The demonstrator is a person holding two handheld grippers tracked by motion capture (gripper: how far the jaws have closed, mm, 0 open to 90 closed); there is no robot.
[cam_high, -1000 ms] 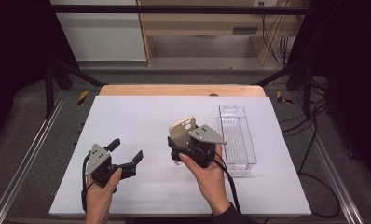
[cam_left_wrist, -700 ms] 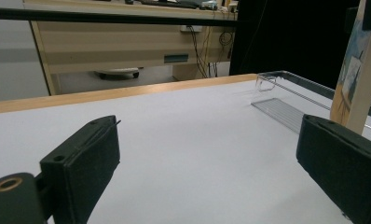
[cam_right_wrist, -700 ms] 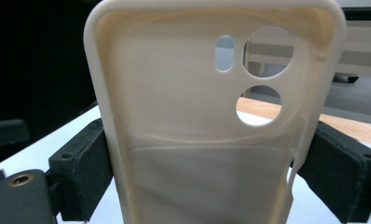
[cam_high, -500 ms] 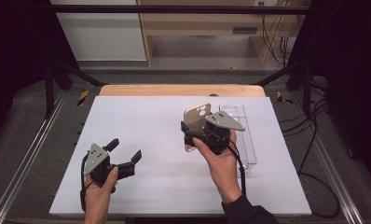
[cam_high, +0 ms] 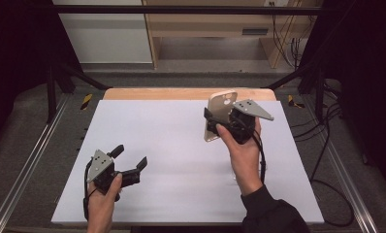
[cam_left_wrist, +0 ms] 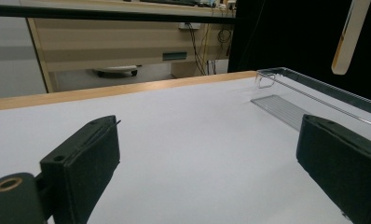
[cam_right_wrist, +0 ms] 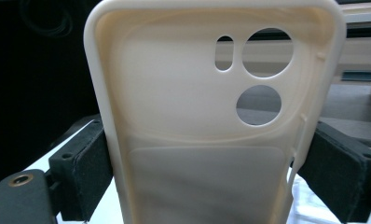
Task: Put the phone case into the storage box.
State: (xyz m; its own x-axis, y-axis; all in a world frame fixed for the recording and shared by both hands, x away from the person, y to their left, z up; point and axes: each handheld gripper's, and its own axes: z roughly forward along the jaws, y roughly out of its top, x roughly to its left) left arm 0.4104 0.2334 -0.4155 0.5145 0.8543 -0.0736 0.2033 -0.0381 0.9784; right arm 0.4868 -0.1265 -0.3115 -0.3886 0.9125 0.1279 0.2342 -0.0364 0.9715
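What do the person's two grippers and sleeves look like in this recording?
Both are black handheld units. The left gripper and right gripper each carry a grey three-cornered plate with small holes on top and trail a black cable. Their jaws are blocky black pads; a brass-coloured fitting sits at the base of one jaw in each gripper view. The right forearm wears a dark sleeve.

You are working in a lab. A white table (cam_high: 181, 145) sits inside black framing (cam_high: 181, 8), with metal rails (cam_high: 21, 170), loose cables (cam_high: 322, 145) and a wooden cabinet (cam_high: 205, 29) behind.
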